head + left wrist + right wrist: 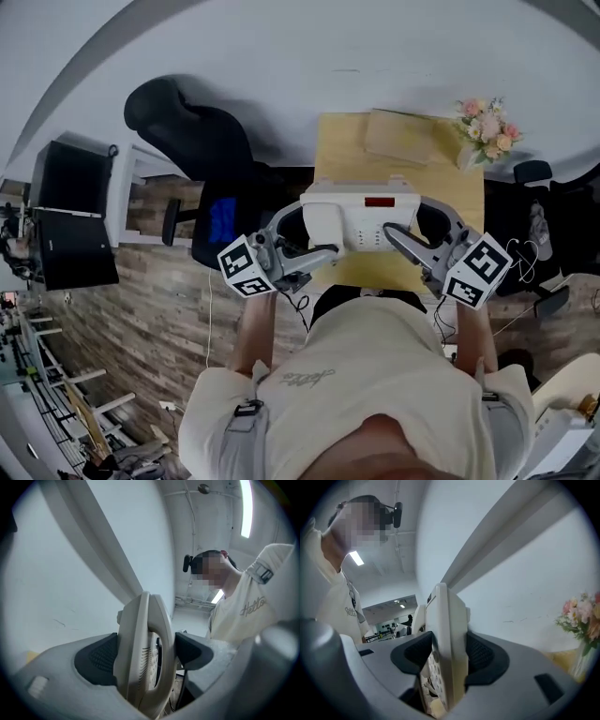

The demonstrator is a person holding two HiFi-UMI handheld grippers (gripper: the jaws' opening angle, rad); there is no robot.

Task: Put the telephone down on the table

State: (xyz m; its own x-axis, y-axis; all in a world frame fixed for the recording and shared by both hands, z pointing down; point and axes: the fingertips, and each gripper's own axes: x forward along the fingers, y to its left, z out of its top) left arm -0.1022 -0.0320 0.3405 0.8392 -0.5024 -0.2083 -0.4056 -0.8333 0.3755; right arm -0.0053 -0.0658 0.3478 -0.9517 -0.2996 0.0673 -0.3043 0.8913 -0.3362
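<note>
We hold the telephone (361,211) over the worktop (342,150), left tool (328,251) clamped at its 7 o'clock, right tool (388,230) clamped at 4 o'clock

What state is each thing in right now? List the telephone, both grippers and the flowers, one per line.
telephone: held between both grippers, handset in place
left gripper: shut on the telephone
right gripper: shut on the telephone
flowers: upright on the table
</note>
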